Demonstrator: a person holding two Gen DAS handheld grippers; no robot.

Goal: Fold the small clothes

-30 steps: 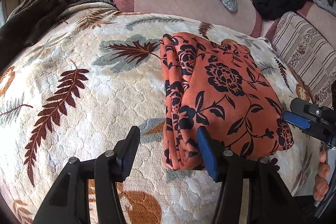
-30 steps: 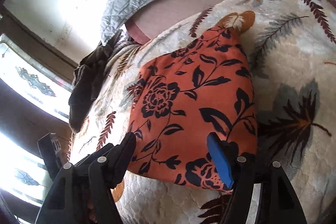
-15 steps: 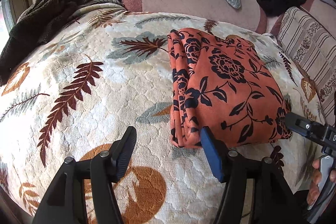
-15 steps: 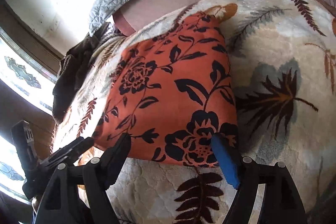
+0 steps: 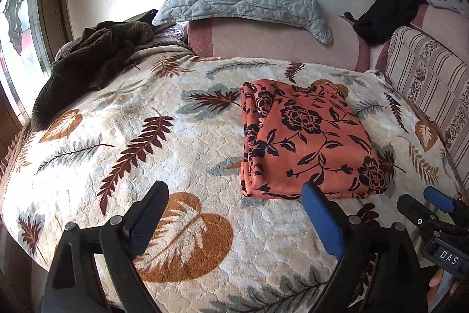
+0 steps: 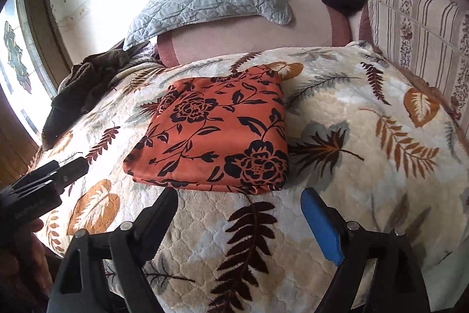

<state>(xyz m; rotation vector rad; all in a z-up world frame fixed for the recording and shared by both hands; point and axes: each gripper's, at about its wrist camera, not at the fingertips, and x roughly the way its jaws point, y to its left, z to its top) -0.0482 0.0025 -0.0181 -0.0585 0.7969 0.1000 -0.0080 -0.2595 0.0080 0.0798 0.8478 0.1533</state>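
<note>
The bed [image 5: 181, 137] has a cream leaf-print blanket spread over it. A folded orange floral cloth [image 5: 304, 143] lies flat toward its right side, and a dark brown fuzzy garment [image 5: 88, 57] is heaped at the far left corner by the window.

Leaf-patterned bed [image 5: 181, 154], bright window [image 5: 17, 28]
</note>
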